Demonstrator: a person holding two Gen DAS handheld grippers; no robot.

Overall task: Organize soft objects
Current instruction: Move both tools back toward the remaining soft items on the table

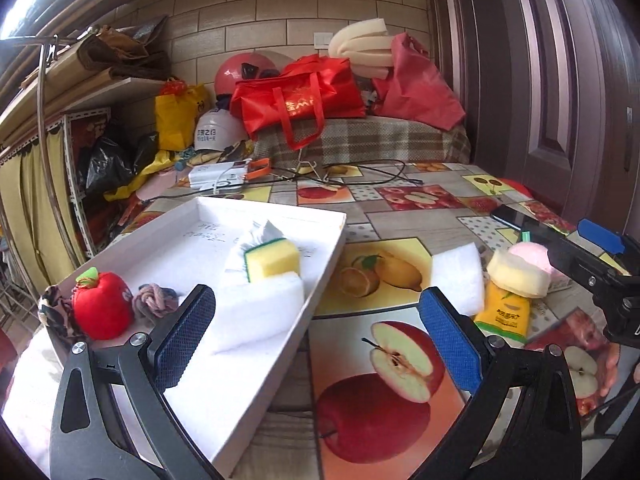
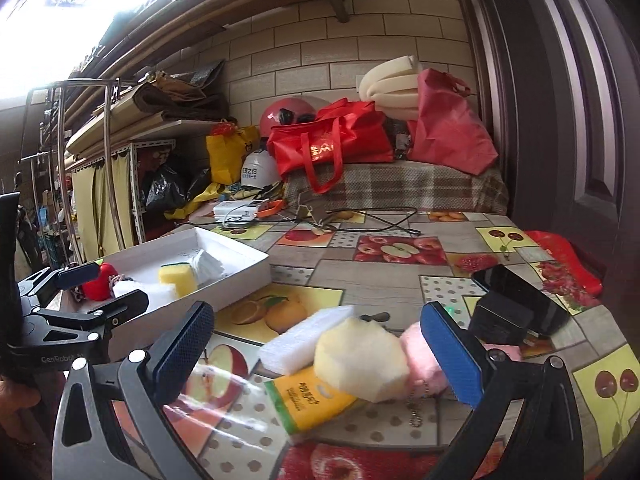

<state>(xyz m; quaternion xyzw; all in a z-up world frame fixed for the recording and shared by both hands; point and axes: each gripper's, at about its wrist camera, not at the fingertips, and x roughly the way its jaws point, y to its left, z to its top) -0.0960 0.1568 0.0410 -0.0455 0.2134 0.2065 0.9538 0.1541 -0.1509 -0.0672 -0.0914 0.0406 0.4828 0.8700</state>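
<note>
Both empty and spread wide, the right hand-held gripper (image 2: 316, 356) frames the pale sponge (image 2: 360, 364) on the bench (image 2: 360, 276), likely next for the box (image 1: 192, 412) under the left hand-held gripper (image 1: 316, 328).

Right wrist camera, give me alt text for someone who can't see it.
The open right gripper hovers over a pale yellow sponge lying atop a yellow packet, beside a white foam block and pink plush on a fruit-print tablecloth. A white tray sits left.
</note>
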